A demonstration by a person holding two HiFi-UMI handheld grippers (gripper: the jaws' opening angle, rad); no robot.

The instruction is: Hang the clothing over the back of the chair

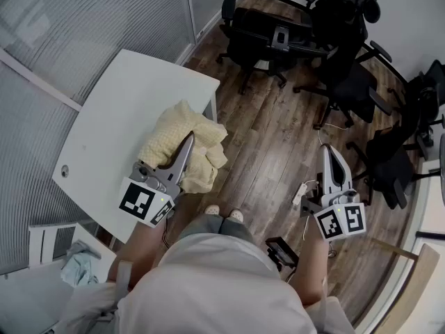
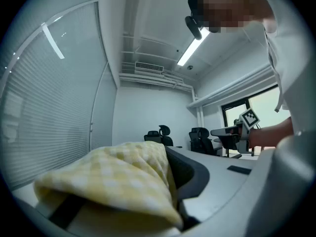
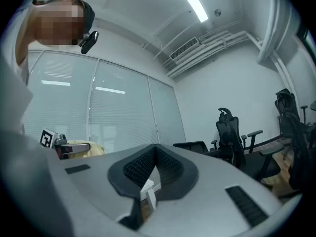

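The clothing (image 1: 184, 145) is a pale yellow checked garment, bunched on the near right corner of the white table (image 1: 111, 117). My left gripper (image 1: 188, 141) lies across it and is shut on the clothing. In the left gripper view the clothing (image 2: 118, 177) drapes over the jaws of the left gripper (image 2: 178, 184) and hides their tips. My right gripper (image 1: 329, 152) hangs over the wooden floor, shut and empty; the right gripper (image 3: 156, 151) shows its ribbed pads closed together. Black office chairs (image 1: 264, 37) stand ahead, apart from both grippers.
More black chairs (image 1: 354, 82) crowd the right side. A glass partition with blinds (image 1: 83, 19) runs behind the table. A white power strip (image 1: 300, 193) and a black object (image 1: 281, 250) lie on the floor. A wooden frame (image 1: 417, 284) stands at bottom right.
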